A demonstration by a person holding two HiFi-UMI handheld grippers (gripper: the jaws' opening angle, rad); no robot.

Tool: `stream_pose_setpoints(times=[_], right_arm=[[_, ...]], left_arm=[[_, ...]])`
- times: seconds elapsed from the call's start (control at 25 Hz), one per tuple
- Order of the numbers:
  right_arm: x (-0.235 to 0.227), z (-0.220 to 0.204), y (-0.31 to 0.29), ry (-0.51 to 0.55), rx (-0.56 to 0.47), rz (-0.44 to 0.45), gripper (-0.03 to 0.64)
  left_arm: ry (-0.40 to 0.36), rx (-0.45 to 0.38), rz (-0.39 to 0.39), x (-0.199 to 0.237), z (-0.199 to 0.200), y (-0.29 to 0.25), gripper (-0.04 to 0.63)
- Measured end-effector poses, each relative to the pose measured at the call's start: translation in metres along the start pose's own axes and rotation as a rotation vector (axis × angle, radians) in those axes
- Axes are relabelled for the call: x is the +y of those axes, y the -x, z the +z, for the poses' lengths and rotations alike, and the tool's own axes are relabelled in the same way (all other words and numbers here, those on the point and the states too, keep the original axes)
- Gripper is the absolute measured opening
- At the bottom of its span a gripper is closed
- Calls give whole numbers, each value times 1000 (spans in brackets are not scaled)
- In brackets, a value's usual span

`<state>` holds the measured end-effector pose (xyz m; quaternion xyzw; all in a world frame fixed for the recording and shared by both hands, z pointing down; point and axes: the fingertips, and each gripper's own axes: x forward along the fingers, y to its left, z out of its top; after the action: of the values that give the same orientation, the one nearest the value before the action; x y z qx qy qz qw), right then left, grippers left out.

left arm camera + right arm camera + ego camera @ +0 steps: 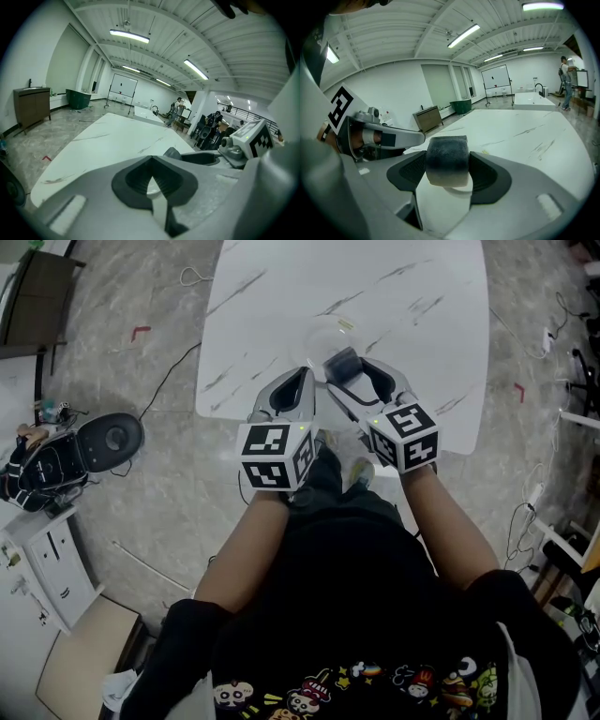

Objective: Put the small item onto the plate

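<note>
A small dark-grey roll-shaped item [342, 363] is clamped between the pads of my right gripper [351, 368], just above the near edge of a pale, glassy plate [325, 337] on the white marble table [394, 287]. In the right gripper view the item [446, 159] fills the gap between the jaws, with a sliver of the plate [457, 190] under it. My left gripper [302, 379] hovers beside it on the left with its pads together and nothing in them. From the left gripper view the item [171, 153] shows just past the shut jaws of the left gripper [151, 171].
The table's near edge runs under both grippers. On the floor to the left lie a round black device [111, 437], a black bag [42, 474] and cables. A wooden cabinet [30, 104] stands by the wall. People stand far off at the back [213, 125].
</note>
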<state>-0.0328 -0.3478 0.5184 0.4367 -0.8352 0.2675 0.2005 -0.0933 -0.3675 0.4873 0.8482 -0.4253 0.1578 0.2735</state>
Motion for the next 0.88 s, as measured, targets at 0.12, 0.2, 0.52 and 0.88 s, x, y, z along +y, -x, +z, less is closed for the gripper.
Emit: stream_pose_setpoints(times=[0.12, 0.2, 0.52, 0.88], right_arm=[[-3, -7, -13, -3, 19, -5, 313], [-6, -10, -20, -2, 28, -8, 313], [-24, -26, -47, 27, 87, -34, 314], [-32, -34, -68, 106, 158, -71, 313]], left_arm=[[10, 0, 0, 9, -4, -6, 0], [14, 1, 1, 14, -7, -11, 0], [15, 47, -16, 22, -24, -26, 0], [26, 56, -22, 29, -31, -27, 0]])
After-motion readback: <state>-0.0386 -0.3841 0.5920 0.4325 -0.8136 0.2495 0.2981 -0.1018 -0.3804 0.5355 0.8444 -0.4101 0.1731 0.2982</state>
